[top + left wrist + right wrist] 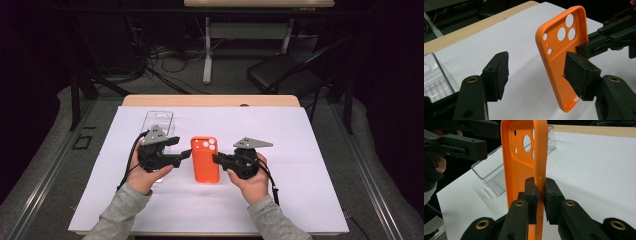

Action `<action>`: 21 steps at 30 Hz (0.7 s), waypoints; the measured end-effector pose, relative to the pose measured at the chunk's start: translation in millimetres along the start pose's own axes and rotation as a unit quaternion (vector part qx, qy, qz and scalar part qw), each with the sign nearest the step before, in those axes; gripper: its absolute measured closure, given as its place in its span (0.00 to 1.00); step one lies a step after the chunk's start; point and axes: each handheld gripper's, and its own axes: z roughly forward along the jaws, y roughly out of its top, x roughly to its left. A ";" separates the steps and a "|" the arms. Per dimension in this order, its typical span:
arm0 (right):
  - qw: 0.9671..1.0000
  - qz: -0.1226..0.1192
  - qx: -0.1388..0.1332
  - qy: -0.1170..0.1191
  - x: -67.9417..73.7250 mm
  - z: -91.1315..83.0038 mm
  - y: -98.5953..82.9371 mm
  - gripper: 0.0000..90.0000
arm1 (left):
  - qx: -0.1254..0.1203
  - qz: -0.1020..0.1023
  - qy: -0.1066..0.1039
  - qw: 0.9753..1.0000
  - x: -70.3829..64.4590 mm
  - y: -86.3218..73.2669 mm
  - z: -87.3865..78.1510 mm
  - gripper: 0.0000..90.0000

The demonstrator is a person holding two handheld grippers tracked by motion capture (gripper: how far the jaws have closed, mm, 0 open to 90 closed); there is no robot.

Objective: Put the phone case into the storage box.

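High view: orange phone case (pixel 205 159) sits between both claws above the white sheet (pixel 300 150); clear tray (pixel 159 123) just beyond the left gripper (pixel 186 154).
Left gripper view: jaws spread, case (pixel 560 57) ahead of the right-hand pad, not clamped.
Right gripper view: right gripper (pixel 540 192) pinches the case's side wall (pixel 540 157). Risk: the thin edge grip may let the soft case twist or slip out.

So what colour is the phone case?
Orange phone case, clearest in the right gripper view.
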 end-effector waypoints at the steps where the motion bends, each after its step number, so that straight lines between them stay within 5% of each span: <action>1: 1.000 -0.003 0.001 -0.002 0.7 0.2 -0.1 0.91 | -0.001 0.000 0.000 1.000 -0.4 0.1 0.2 0.41; 21: 1.000 -0.016 0.007 -0.018 13.8 5.2 -4.4 0.91 | 0.001 0.027 0.025 0.999 -8.8 0.4 2.8 0.43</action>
